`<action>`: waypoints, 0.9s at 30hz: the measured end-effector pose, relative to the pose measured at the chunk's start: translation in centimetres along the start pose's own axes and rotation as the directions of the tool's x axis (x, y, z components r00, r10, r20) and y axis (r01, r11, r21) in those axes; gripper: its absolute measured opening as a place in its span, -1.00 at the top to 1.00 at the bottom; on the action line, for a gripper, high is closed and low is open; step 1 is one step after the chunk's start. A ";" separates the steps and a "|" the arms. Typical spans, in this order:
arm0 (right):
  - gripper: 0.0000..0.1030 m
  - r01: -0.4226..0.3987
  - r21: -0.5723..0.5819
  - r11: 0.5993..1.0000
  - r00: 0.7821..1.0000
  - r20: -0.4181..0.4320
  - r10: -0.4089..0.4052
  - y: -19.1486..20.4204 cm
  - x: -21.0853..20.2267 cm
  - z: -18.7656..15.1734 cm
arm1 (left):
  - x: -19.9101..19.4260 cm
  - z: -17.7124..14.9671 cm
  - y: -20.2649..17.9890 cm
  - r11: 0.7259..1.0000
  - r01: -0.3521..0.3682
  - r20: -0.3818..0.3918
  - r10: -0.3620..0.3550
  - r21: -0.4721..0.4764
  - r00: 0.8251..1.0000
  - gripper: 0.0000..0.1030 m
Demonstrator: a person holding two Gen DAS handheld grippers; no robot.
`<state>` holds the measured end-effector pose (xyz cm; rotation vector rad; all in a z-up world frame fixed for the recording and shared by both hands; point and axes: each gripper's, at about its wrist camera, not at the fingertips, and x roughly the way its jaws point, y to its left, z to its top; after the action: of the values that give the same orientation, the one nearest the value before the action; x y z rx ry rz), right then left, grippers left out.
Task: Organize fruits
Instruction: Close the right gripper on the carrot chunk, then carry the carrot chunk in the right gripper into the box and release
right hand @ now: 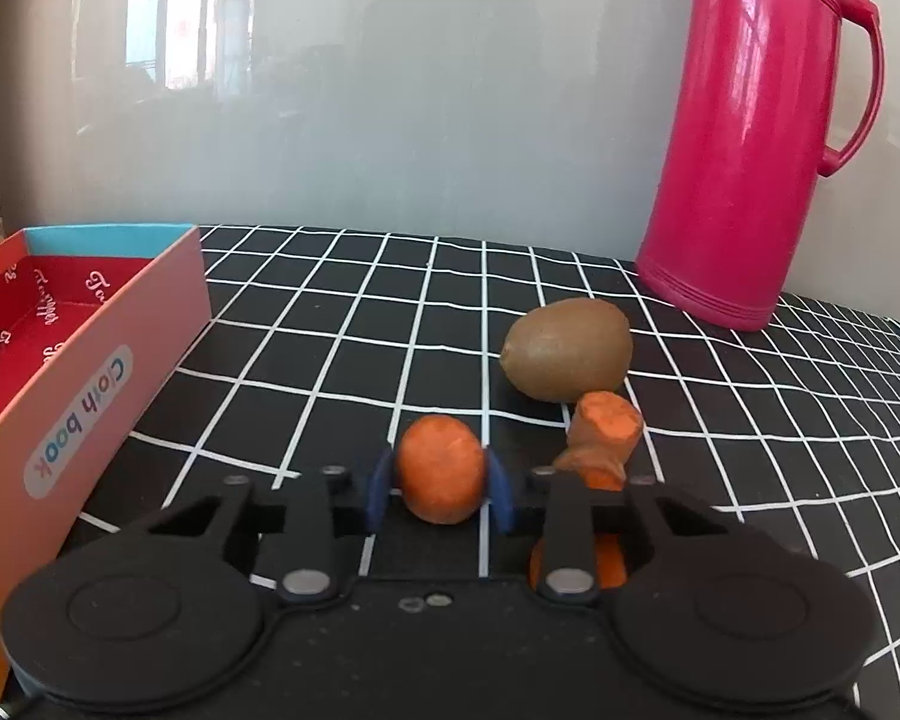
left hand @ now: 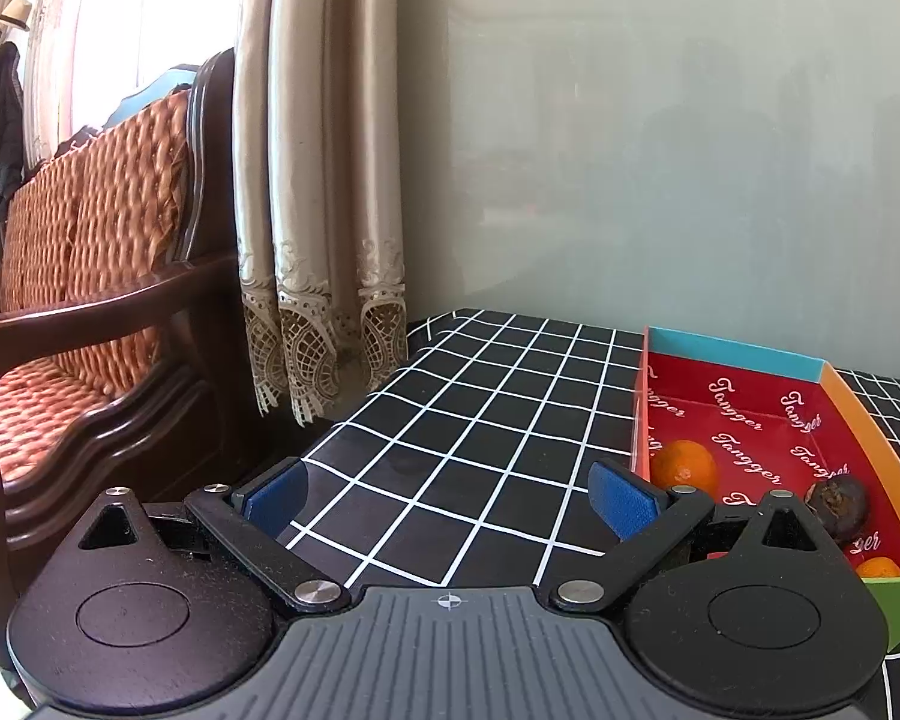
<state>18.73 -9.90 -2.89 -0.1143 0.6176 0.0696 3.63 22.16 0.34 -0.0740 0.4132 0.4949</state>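
Blue pads (right hand: 378, 495) of the right gripper (right hand: 440, 489) are pinching a small orange carrot stub (right hand: 442, 477) at 6 o'clock in the right wrist view, one pad on each flank, the piece sitting low over the checked tablecloth (right hand: 330, 324). A second carrot piece (right hand: 603, 435) is lying just beside it at 4 o'clock, with a kiwi (right hand: 567, 349) behind at 1 o'clock and a pink thermos (right hand: 756, 132) standing well apart at 2 o'clock. The open red box (right hand: 90, 372) is waiting at 9 o'clock — probably the destination. Left gripper (left hand: 450, 495) is hovering spread wide, holding nothing, over bare cloth; the box (left hand: 870, 438) at its 3 o'clock is already holding two oranges (left hand: 684, 467) and a dark wrinkled fruit (left hand: 837, 507). Judging by looks, the stub is light, stiff and slightly rounded — gripping across its widest middle seems best, since tapered ends might be slipping out.
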 end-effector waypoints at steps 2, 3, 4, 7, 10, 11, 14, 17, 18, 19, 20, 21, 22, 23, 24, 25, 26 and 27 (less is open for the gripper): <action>0.44 -0.004 0.002 1.000 1.000 0.004 0.004 -0.1 0.0 0.1 | -0.1 0.0 0.0 1.000 0.002 0.001 -0.002 -0.001 1.000 -0.93; 0.44 -0.007 0.009 1.000 1.000 0.007 0.007 -0.2 -0.1 0.1 | -0.1 0.0 0.0 1.000 0.002 0.001 -0.002 -0.002 1.000 -0.93; 0.44 -0.010 0.013 1.000 1.000 0.008 0.010 -0.3 0.0 0.2 | -0.1 0.0 0.0 1.000 0.001 0.002 -0.001 -0.001 1.000 -0.93; 0.44 -0.006 0.001 1.000 1.000 0.026 0.006 -0.2 -0.5 0.4 | -0.2 0.1 0.0 1.000 0.002 0.006 -0.002 -0.003 1.000 -0.93; 0.44 -0.007 -0.006 1.000 0.999 0.046 0.008 -0.3 -1.6 0.6 | -0.5 0.2 0.0 1.000 0.005 0.014 -0.004 -0.006 1.000 -0.93; 0.44 -0.008 -0.005 1.000 0.999 0.051 0.008 -0.4 -2.0 0.6 | -0.5 0.2 0.1 1.000 0.005 0.014 -0.005 -0.005 1.000 -0.93; 0.44 -0.011 -0.002 1.000 0.998 0.066 0.012 -0.4 -3.2 1.0 | -0.7 0.2 0.1 1.000 0.002 0.017 -0.002 0.002 1.000 -0.93; 0.44 -0.027 -0.002 1.000 0.996 0.090 0.027 0.1 -4.5 1.4 | -0.9 0.2 0.4 1.000 -0.005 0.021 0.005 -0.005 1.000 -0.93; 0.44 -0.036 -0.004 0.999 0.994 0.098 0.036 0.4 -4.8 1.5 | -0.9 0.2 0.5 1.000 -0.008 0.020 0.008 -0.006 1.000 -0.93; 0.44 -0.043 -0.008 0.999 0.993 0.107 0.044 0.8 -5.3 1.6 | -1.0 0.2 0.7 1.000 -0.010 0.018 0.010 -0.008 1.000 -0.93; 0.44 -0.050 -0.010 0.999 0.992 0.113 0.051 1.1 -5.7 1.6 | -1.0 0.2 0.8 1.000 -0.013 0.017 0.013 -0.007 1.000 -0.93; 0.44 -0.059 -0.013 0.998 0.991 0.120 0.060 1.4 -6.1 1.7 | -1.0 0.2 1.0 1.000 -0.017 0.017 0.017 -0.007 1.000 -0.93; 0.44 -0.068 -0.015 0.998 0.990 0.125 0.069 1.8 -6.4 1.8 | -1.0 0.2 1.2 1.000 -0.020 0.015 0.020 -0.007 1.000 -0.93; 0.44 -0.078 -0.018 0.997 0.988 0.132 0.080 2.2 -6.8 1.8 | -1.0 0.2 1.3 1.000 -0.021 0.013 0.022 -0.007 1.000 -0.93; 0.44 -0.089 -0.023 0.996 0.986 0.142 0.091 2.7 -7.2 1.9 | -1.0 0.2 1.5 1.000 -0.025 0.013 0.025 -0.007 1.000 -0.93; 0.44 -0.095 -0.027 0.995 0.984 0.147 0.098 3.0 -7.4 2.0 | -1.0 0.2 1.7 1.000 -0.029 0.013 0.029 -0.009 0.999 -0.93; 0.44 -0.105 -0.034 0.994 0.982 0.155 0.109 3.5 -7.7 2.1 | -1.0 0.1 1.9 0.999 -0.031 0.012 0.031 -0.010 0.999 -0.93; 0.44 -0.115 -0.039 0.993 0.979 0.162 0.120 4.0 -8.0 2.2 | -1.0 0.1 2.1 0.999 -0.034 0.011 0.035 -0.012 0.999 -0.93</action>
<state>13.07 -5.93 3.21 -0.0993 0.4582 0.2011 1.90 23.54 0.94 -0.0760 0.4009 0.5316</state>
